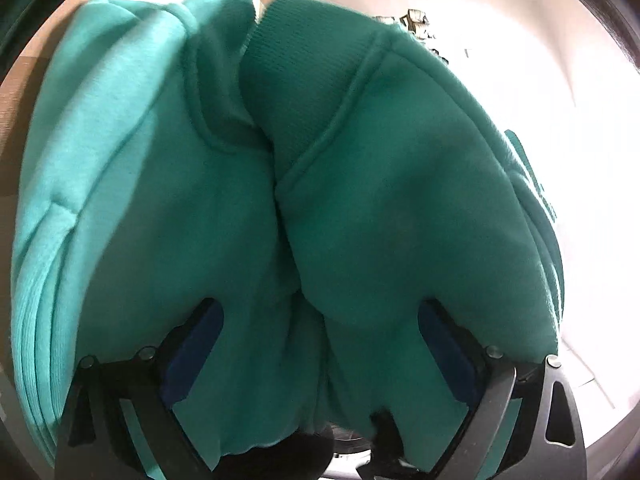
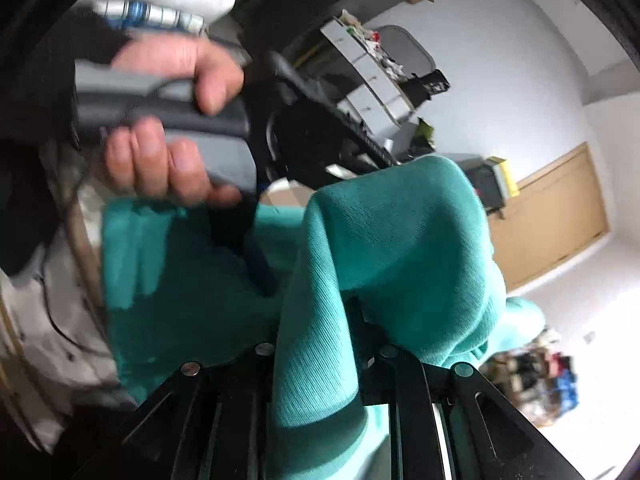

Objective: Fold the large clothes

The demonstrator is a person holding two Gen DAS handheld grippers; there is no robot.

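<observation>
A teal sweatshirt fills the left wrist view, bunched in thick folds with a ribbed cuff at the top. My left gripper has its blue-padded fingers spread wide with a thick bundle of the fabric between them. In the right wrist view my right gripper is shut on a ribbed part of the same sweatshirt, which drapes over its black fingers. The person's hand holds the other gripper's grey handle at upper left, above the cloth.
A bright white surface lies behind the garment in the left view, with small clutter far back. The right view shows a white wall, a wooden panel, grey drawers and a colourful pile on the floor.
</observation>
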